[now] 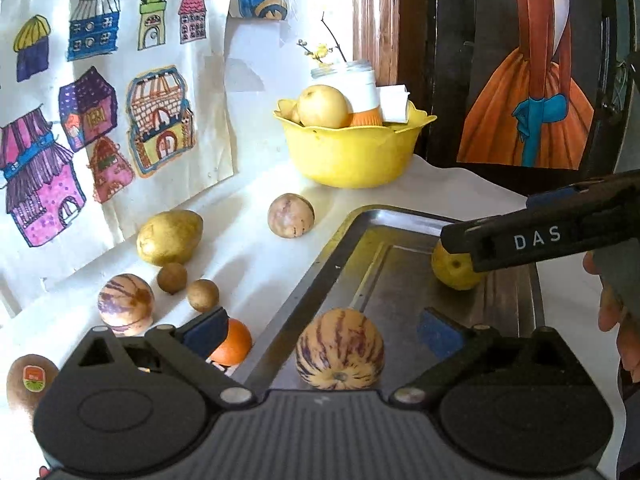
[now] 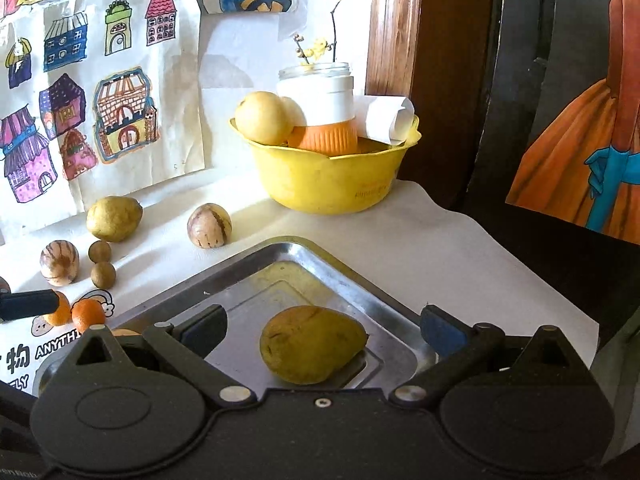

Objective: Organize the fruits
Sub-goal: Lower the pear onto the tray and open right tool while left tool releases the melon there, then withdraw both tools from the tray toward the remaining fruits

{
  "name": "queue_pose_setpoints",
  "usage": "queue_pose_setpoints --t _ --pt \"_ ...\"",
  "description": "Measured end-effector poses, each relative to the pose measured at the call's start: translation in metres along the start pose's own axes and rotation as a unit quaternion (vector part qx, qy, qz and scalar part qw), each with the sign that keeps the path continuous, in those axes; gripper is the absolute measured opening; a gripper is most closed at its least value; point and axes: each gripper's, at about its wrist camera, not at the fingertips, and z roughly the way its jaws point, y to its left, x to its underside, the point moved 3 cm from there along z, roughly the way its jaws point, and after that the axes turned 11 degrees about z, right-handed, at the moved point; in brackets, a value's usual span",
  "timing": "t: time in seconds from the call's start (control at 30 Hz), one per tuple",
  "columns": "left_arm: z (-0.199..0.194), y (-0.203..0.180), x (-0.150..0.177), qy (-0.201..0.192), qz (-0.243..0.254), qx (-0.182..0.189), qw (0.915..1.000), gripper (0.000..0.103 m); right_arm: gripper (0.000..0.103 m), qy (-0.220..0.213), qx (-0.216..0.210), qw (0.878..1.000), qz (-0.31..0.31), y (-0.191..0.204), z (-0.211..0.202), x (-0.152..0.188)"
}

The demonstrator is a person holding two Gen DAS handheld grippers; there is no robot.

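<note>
A purple-striped melon [image 1: 340, 350] lies on the steel tray [image 1: 344, 240] between the wide-apart pads of my left gripper [image 1: 320, 332], which is open and does not touch it. A yellow-green pear [image 2: 312, 344] rests on the same tray [image 2: 360, 276], inside my open right gripper [image 2: 320, 332], with a gap on each side. In the left wrist view, one of the right gripper's fingers [image 1: 520, 240] reaches over that pear [image 1: 456, 270]. On the white cloth lie a second pear [image 1: 170, 236], two striped melons [image 1: 291, 215] [image 1: 126, 304], two small brown fruits [image 1: 172, 278], an orange [image 1: 232, 342] and a kiwi [image 1: 28, 380].
A yellow bowl [image 1: 352, 152] at the back holds a pear, a jar and rolled paper. Children's drawings [image 1: 100, 100] cover the wall on the left. A dark wooden frame and a painting [image 1: 528, 80] stand behind the table's right edge. A person's hand [image 1: 612, 308] shows at the right.
</note>
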Motion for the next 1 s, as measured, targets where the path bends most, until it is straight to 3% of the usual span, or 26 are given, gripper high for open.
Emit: queue_pose_setpoints --t 0.63,1.0 --pt "-0.061 0.035 0.011 -0.02 -0.013 -0.023 0.9995 0.103 0.102 -0.02 -0.011 1.0 -0.008 0.04 -0.059 0.01" --pt "-0.11 0.068 0.042 -0.026 -0.017 -0.044 0.9985 0.103 0.102 -0.028 -0.026 0.999 -0.017 0.081 -0.104 0.031"
